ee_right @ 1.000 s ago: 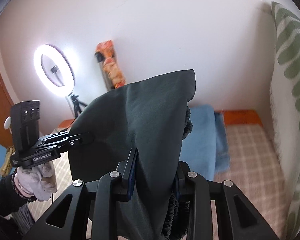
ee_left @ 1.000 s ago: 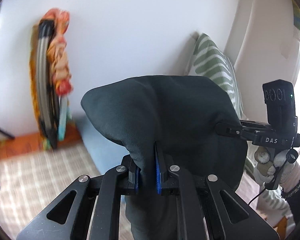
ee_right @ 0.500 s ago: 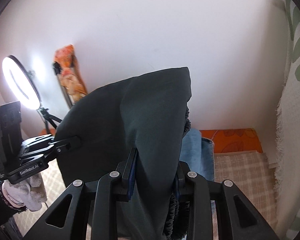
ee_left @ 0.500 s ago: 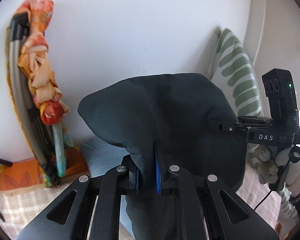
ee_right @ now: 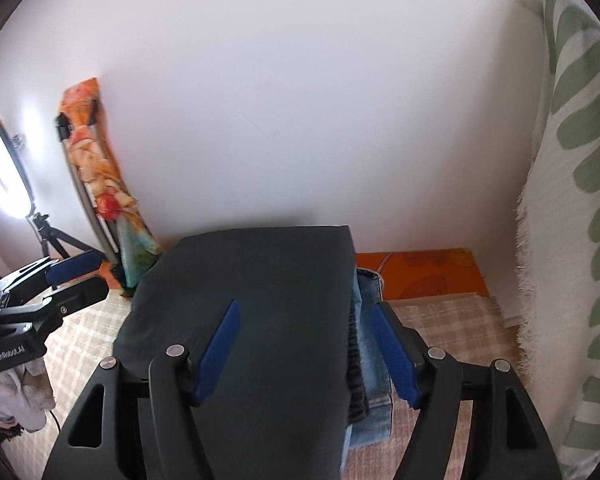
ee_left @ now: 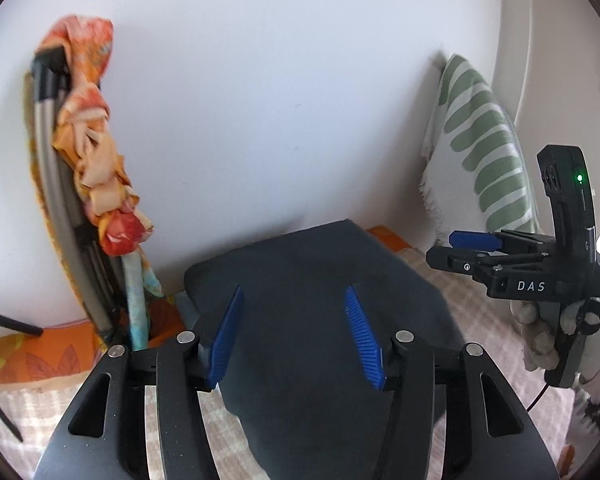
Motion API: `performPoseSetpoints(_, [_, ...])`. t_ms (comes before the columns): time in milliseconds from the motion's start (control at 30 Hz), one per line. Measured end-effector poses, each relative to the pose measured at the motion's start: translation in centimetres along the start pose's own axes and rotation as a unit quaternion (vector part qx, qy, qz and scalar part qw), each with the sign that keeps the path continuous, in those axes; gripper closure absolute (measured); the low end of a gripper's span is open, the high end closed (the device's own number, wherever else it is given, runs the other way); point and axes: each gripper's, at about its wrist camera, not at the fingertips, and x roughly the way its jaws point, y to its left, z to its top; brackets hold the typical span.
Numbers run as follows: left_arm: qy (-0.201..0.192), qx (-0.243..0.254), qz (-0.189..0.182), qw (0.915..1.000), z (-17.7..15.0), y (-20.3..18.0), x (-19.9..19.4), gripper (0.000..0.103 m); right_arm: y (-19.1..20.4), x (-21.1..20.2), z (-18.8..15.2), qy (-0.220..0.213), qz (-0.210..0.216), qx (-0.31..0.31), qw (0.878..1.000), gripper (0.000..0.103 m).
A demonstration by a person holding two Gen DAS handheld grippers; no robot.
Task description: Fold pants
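Note:
The dark grey pants (ee_left: 308,280) lie folded on the checked bed cover (ee_right: 440,320), on top of blue jeans (ee_right: 370,320). My left gripper (ee_left: 293,290) hangs just over the pants' left part. Its jaws are opening, with the cloth below and between the blue pads (ee_left: 224,336) but not pinched. My right gripper (ee_right: 303,306) stands over the right edge of the pants (ee_right: 260,272). Its jaws are opening wide too, and the pads are clear of the cloth. Each view shows the other gripper, the right gripper (ee_left: 440,252) and the left gripper (ee_right: 102,274), with parted fingers.
A white wall closes the far side. A folded frame wrapped in orange cloth (ee_left: 88,160) leans against it at the left. A green-striped pillow (ee_right: 572,200) stands at the right. A lit ring light (ee_right: 0,168) on a tripod is at the far left. Gloved hands (ee_left: 540,332) hold the grippers.
Both grippers were shut on the raised pants and have let go. The pants have dropped flat onto the jeans. Both sets of jaws now stand apart.

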Motion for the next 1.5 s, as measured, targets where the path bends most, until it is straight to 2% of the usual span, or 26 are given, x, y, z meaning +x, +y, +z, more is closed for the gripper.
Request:
performPoseSetpoints(133, [-0.016,0.008,0.005,0.9998,-0.2,-0.9,-3.4,0.041,1.4,-3.4,-0.3,-0.018,-0.011,0.004,1.000,0.027])
performPoseSetpoints(233, [-0.031,0.009,0.005,0.9995,-0.6,-2.0,-6.8,0.036,2.9,-5.8,-0.5,-0.038,-0.020,0.004,0.999,0.017])
performPoseSetpoints(367, [-0.038,0.010,0.009,0.9992,-1.3,-3.4,-9.8,0.028,4.5,-9.1,-1.5,-0.048,-0.016,0.005,0.999,0.016])
performPoseSetpoints(467, [-0.039,0.010,0.010,0.9991,-1.9,-3.8,-11.9,0.026,6.0,-11.1,-2.6,-0.050,-0.023,-0.004,0.998,0.016])
performPoseSetpoints(667, [-0.051,0.008,0.015,0.9985,-3.8,-4.7,-16.2,0.023,8.9,-15.5,-5.1,-0.075,-0.032,-0.005,0.997,0.001])
performPoseSetpoints(800, [-0.057,0.016,0.019,0.9981,-5.8,-5.2,-18.5,0.022,10.7,-17.9,-7.4,-0.087,-0.047,-0.005,0.995,0.000])
performPoseSetpoints(1000, [-0.049,0.035,0.031,0.9977,-9.0,-5.8,-20.6,0.020,13.8,-20.1,-11.1,-0.105,-0.076,-0.025,0.991,0.000])
performPoseSetpoints(1100, [-0.046,0.037,0.042,0.9974,-10.4,-5.9,-21.4,0.020,14.5,-20.6,-12.6,-0.113,-0.076,-0.019,0.990,0.000])
performPoseSetpoints(1233, [-0.048,0.037,0.051,0.9969,-11.6,-5.8,-22.3,0.013,14.9,-19.9,-13.6,-0.100,-0.073,-0.007,0.992,0.000])
performPoseSetpoints(1500, [-0.038,0.023,0.049,0.9978,-13.3,-4.6,-22.6,0.013,15.9,-19.4,-14.7,-0.097,-0.081,-0.007,0.992,0.000])
